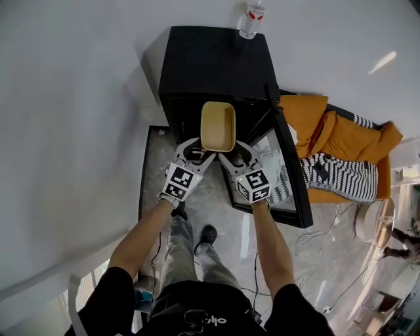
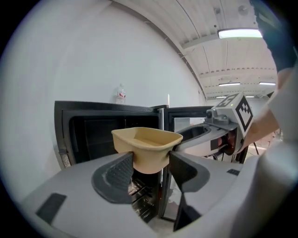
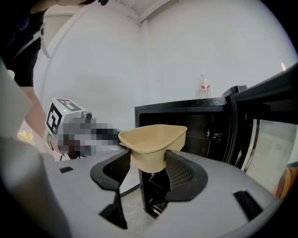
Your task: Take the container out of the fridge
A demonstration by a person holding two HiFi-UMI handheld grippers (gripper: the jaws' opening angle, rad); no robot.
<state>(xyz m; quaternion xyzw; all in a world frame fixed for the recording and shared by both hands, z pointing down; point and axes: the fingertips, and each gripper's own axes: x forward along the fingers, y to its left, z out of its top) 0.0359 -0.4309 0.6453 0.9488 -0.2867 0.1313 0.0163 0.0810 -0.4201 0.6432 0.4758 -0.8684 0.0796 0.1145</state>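
1. Forearms, bare below black sleeves, reach forward side by side and converge in front of the open black fridge (image 1: 210, 62).
2. Left gripper (image 1: 197, 152): tilted slightly downward, jaws set wide, pads pressed on the near left corner of the tan container (image 1: 218, 126) just under its rim.
3. Container: empty and upright, held in the air in front of the fridge's open front.
4. Right gripper (image 1: 237, 152): same tilt, jaws equally wide, clamped on the container's near right corner.
5. Fridge door (image 1: 289, 164): stands open to the right, with orange and striped cushions (image 1: 341, 141) beyond it.
6. Head view alone shows the person's legs, shoes and the marbled floor. The left gripper view alone shows wire shelves (image 2: 135, 188) inside the fridge and the ceiling lights (image 2: 240, 33). All views show the water bottle (image 1: 251, 18) upright on the fridge top.
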